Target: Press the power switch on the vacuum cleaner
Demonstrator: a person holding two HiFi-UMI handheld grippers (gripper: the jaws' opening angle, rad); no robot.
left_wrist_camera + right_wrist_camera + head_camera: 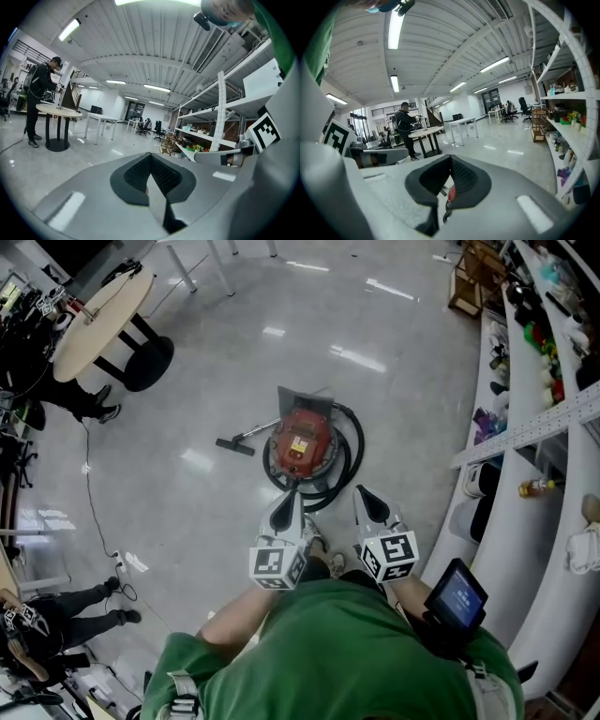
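A red vacuum cleaner (302, 444) stands on the glossy floor, with its black hose (353, 448) looped around it. Both grippers are held up in front of the person, near the vacuum's close side and above the floor. My left gripper (294, 493) points at the vacuum's near edge with its jaws together and nothing held. My right gripper (361, 491) is level with it, a little to the right, also shut and empty. In the left gripper view the dark pads (164, 176) meet. In the right gripper view a sliver of the red vacuum (450, 191) shows through a thin slit between the pads (466, 178).
The vacuum's wand and floor nozzle (236, 443) lie to its left. A round table (98, 320) with a person beside it stands at the far left. White shelving (539, 399) with many items lines the right side. A cable (92, 507) runs over the floor at the left.
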